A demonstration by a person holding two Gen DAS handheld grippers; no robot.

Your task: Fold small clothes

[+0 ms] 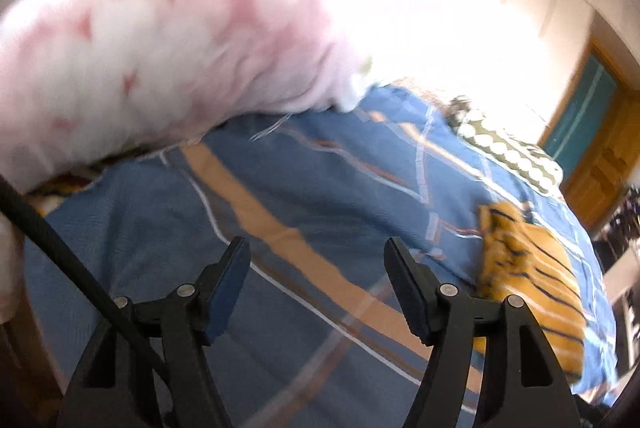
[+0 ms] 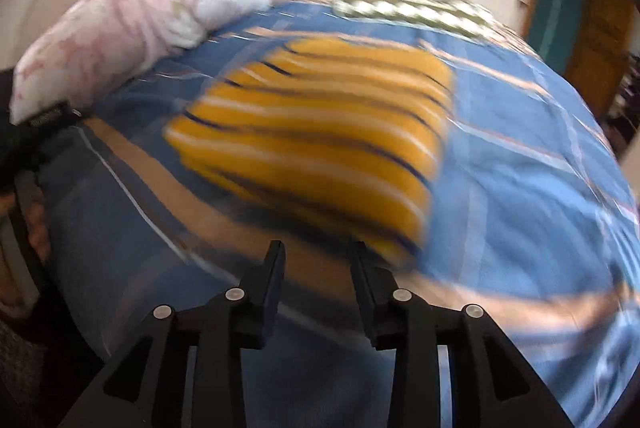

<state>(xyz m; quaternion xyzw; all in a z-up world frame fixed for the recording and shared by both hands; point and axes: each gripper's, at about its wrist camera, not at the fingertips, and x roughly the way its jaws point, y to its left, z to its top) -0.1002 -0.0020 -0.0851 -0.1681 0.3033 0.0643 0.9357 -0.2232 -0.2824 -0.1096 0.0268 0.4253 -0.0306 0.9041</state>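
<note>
A folded yellow garment with dark and white stripes [image 2: 320, 140] lies on the blue plaid bedspread [image 2: 520, 188], just beyond my right gripper [image 2: 316, 256]. The right gripper is open and empty, its fingers apart from the cloth's near edge. The view is motion-blurred. In the left wrist view the same yellow garment [image 1: 528, 276] lies to the right of my left gripper [image 1: 316, 252], which is open, empty and above the bedspread [image 1: 280, 188].
A pink and white floral quilt [image 1: 140, 56] is bunched at the left of the bed, also seen in the right wrist view [image 2: 152, 12]. A green dotted cloth [image 1: 508, 148] lies at the far edge. A wooden door [image 1: 600, 156] stands at right.
</note>
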